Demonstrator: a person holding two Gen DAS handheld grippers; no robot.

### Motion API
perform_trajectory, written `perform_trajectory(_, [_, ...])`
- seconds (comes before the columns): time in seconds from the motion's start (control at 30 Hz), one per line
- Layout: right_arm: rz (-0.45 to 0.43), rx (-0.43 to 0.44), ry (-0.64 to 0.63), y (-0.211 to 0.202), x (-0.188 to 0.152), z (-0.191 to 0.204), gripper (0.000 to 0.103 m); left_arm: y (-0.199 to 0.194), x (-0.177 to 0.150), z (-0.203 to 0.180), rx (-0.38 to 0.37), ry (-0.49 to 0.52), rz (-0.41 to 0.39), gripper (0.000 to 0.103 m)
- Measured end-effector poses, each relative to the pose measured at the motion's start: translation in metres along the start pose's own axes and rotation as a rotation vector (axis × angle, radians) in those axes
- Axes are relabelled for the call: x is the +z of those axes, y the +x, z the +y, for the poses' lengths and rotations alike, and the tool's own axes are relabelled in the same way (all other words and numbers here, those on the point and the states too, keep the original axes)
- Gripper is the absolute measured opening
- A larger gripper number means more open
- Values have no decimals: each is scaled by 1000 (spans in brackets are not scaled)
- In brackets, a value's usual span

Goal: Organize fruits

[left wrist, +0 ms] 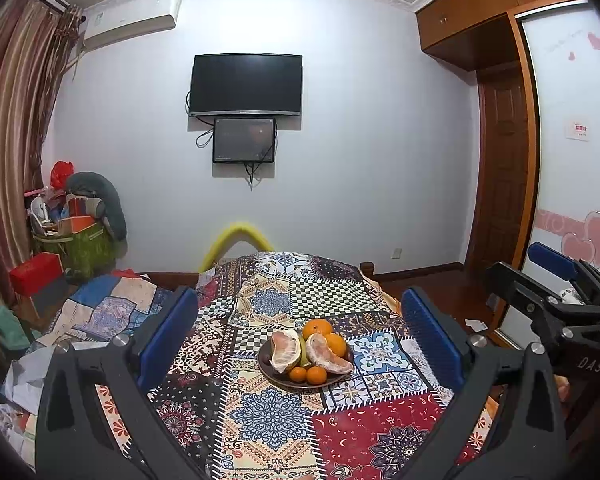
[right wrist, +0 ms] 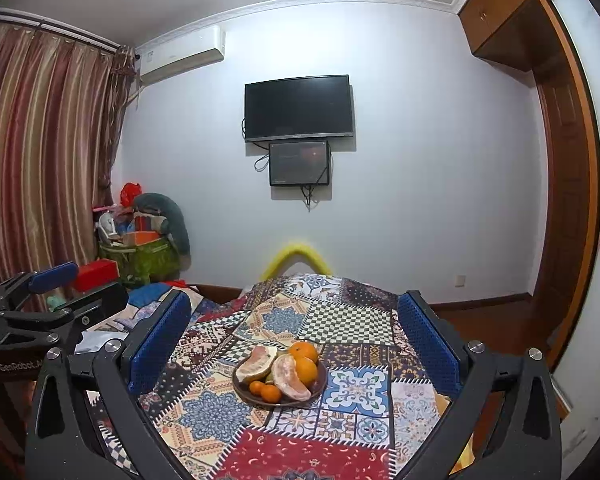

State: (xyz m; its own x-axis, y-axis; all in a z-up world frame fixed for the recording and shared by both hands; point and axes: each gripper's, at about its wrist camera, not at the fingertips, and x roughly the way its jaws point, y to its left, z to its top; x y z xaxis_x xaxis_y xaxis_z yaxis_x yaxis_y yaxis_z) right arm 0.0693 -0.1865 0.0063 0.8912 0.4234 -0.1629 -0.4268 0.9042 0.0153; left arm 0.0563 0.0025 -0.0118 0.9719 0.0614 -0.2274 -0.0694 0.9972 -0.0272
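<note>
A dark plate point(left wrist: 266, 368) sits on the patchwork cloth point(left wrist: 260, 420) and holds two peeled pomelo pieces point(left wrist: 285, 350), two large oranges point(left wrist: 317, 328) and two small tangerines point(left wrist: 316, 375). The plate point(right wrist: 319, 390) with the pomelo point(right wrist: 290, 376) and oranges point(right wrist: 305, 370) shows in the right wrist view too. My left gripper point(left wrist: 300, 340) is open and empty, held above and short of the plate. My right gripper point(right wrist: 294, 340) is open and empty, likewise back from the plate. The right gripper shows at the right edge of the left wrist view point(left wrist: 556, 280); the left one shows at the left edge of the right wrist view point(right wrist: 48, 296).
The cloth covers a table point(right wrist: 352, 320) with a yellow foam arch point(right wrist: 298, 256) behind it. A quilt-covered bed point(left wrist: 100, 308) lies left. Boxes and a green bin point(left wrist: 80, 248) stand in the left corner. A TV point(left wrist: 246, 84) hangs on the far wall. A wardrobe point(left wrist: 560, 160) is at right.
</note>
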Motion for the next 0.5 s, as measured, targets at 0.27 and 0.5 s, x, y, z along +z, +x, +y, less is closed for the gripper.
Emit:
perform_trajectory(0.27, [2, -2, 0, 1, -1, -1, 103, 2, -4, 2, -6, -9, 10, 103])
perform_trajectory(0.5, [4, -3, -6, 2, -1, 1, 103, 2, -5, 2, -15, -12, 13, 103])
